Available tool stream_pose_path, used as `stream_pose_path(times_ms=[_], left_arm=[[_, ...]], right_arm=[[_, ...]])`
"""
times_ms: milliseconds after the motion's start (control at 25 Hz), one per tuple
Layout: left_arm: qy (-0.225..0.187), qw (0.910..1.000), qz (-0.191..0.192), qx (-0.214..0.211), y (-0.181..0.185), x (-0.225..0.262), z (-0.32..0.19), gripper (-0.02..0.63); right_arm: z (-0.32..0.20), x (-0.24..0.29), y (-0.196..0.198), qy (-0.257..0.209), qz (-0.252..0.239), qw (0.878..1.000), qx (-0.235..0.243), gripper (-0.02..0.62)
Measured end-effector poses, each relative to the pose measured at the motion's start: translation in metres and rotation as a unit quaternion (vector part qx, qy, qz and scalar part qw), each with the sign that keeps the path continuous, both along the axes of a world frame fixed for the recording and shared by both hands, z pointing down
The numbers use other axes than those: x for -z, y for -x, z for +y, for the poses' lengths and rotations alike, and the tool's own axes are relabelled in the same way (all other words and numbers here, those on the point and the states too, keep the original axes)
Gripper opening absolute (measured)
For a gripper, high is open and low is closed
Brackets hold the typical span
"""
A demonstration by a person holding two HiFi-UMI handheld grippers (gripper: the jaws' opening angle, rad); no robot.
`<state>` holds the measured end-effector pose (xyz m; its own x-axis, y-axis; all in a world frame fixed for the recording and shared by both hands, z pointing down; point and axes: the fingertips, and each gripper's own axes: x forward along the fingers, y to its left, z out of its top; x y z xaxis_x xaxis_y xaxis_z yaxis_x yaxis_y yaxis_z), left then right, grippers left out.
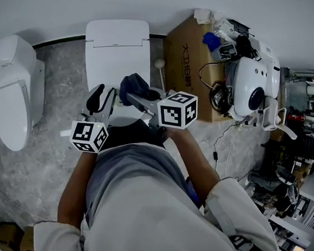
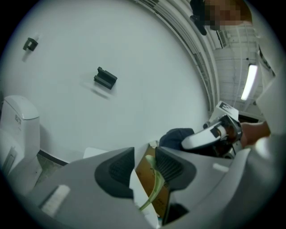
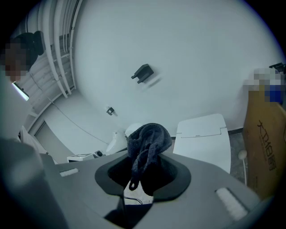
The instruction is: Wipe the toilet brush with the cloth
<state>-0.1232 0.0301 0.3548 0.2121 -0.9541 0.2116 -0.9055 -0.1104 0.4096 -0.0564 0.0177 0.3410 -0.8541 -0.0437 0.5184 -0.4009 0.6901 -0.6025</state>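
The toilet brush [image 1: 159, 64] has a white ball top on a thin handle and stands between the square toilet [image 1: 116, 44] and a cardboard box [image 1: 187, 58]. My right gripper [image 1: 139, 99] is shut on a dark blue cloth [image 1: 134, 85], which bunches up above the jaws in the right gripper view as cloth [image 3: 148, 142]. My left gripper [image 1: 102, 96] hovers over the toilet lid, left of the cloth, jaws slightly apart and holding nothing. Through the gap of the left gripper [image 2: 144, 163] the brush [image 2: 154, 181] shows pale against the box. The brush [image 3: 242, 155] also stands at the right of the right gripper view.
A second, rounded toilet [image 1: 7, 90] sits at the far left on the grey marble floor. Right of the box lie a white machine [image 1: 251, 86], cables and cluttered equipment. The white wall runs behind both toilets.
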Motion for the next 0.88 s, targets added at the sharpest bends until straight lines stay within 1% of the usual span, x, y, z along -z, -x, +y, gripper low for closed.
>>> stream_pose_path(times_ms=[200,360,520,680,880], left_arm=[[-0.007,0.9998,-0.013,-0.015,-0.005,0.011,0.002,0.0],[-0.017,0.9997,-0.011,-0.015,-0.003,0.023,0.003,0.0],[-0.024,0.9997,-0.004,0.003,0.005,0.044,0.002,0.0],[-0.028,0.9994,-0.006,0.017,0.017,0.062,0.007,0.0],[-0.021,0.9996,-0.011,0.016,0.023,0.075,0.014,0.0]], right_arm=[[-0.004,0.003,-0.002,0.01,-0.016,1.0,-0.019,0.097],[-0.006,0.008,-0.004,0.006,-0.021,0.999,-0.025,0.097],[-0.011,0.016,-0.011,-0.005,-0.025,0.999,-0.024,0.097],[-0.01,0.027,-0.018,-0.018,-0.03,0.999,-0.023,0.097],[-0.008,0.042,-0.031,-0.054,-0.023,0.998,-0.011,0.097]])
